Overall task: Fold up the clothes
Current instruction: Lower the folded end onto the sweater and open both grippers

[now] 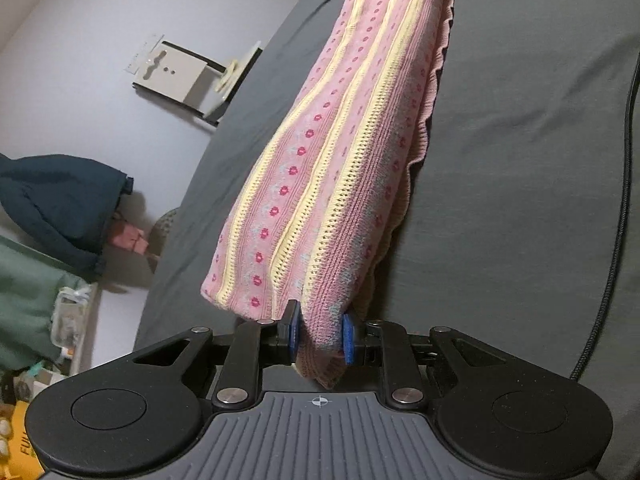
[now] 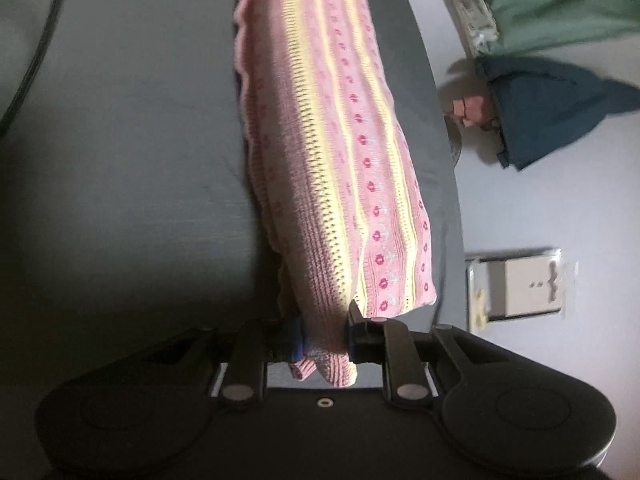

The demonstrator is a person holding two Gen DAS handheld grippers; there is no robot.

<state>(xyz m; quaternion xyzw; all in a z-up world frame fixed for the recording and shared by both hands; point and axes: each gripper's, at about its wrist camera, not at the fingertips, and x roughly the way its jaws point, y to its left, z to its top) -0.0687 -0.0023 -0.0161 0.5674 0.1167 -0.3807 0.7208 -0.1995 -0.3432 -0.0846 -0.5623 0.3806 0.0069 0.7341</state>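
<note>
We see the left gripper [image 1: 320, 334] with its blue-padded jaws clamped on one end of a pink knitted garment [image 1: 344, 152], ribbed, with yellow openwork stripes and small magenta flowers. The right gripper [image 2: 326, 334] pinches the opposite end likewise. The garment stretches ahead of both jaws above a smooth grey sheet [image 1: 520, 200].

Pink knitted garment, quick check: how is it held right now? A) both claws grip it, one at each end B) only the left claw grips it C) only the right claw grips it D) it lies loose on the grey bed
A: the left claw and the right claw are each shut on an end of the pink knitted garment, stretched between them above the grey bed.
</note>
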